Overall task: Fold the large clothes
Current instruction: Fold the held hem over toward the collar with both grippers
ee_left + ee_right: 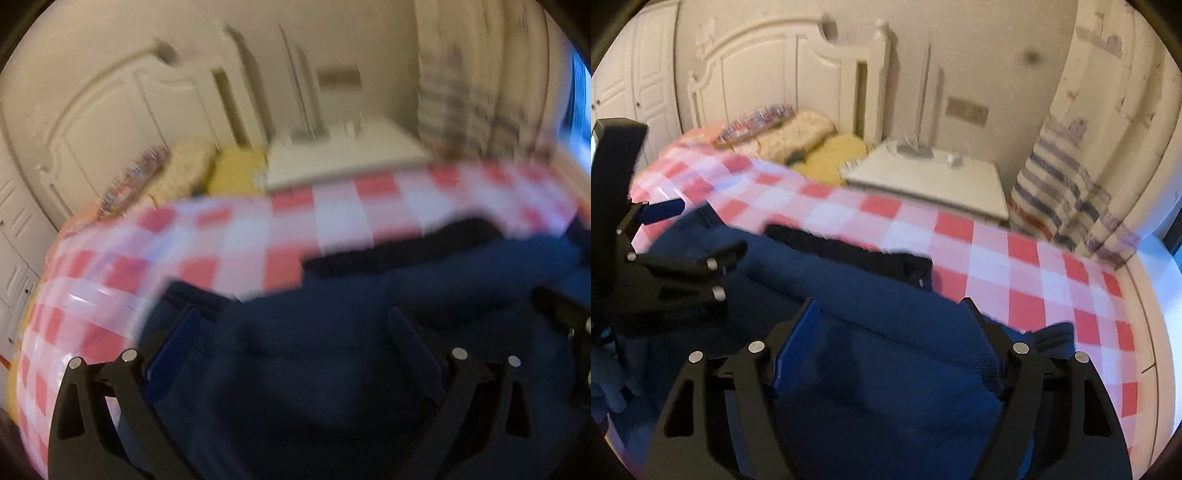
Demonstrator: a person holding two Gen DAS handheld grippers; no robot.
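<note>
A dark blue garment [332,350] [871,369] lies bunched on the bed's red-and-white checked sheet [229,243] [997,251], with a black part [406,243] [849,247] showing at its far edge. My left gripper [295,325] hangs over it with its jaws spread wide and no cloth pinched; in the right wrist view it [713,225] comes in from the left. My right gripper [890,325] stands open with a thick fold of the blue garment between its fingers. Only a black piece of it [565,317] shows at the right edge of the blurred left wrist view.
Pillows [798,133] and a yellow cushion [834,155] lie against the white headboard [757,62]. A white bedside table [931,181] with a lamp stands beyond the bed. A striped curtain [1063,177] hangs at the right, and wardrobe doors [646,74] stand at the left.
</note>
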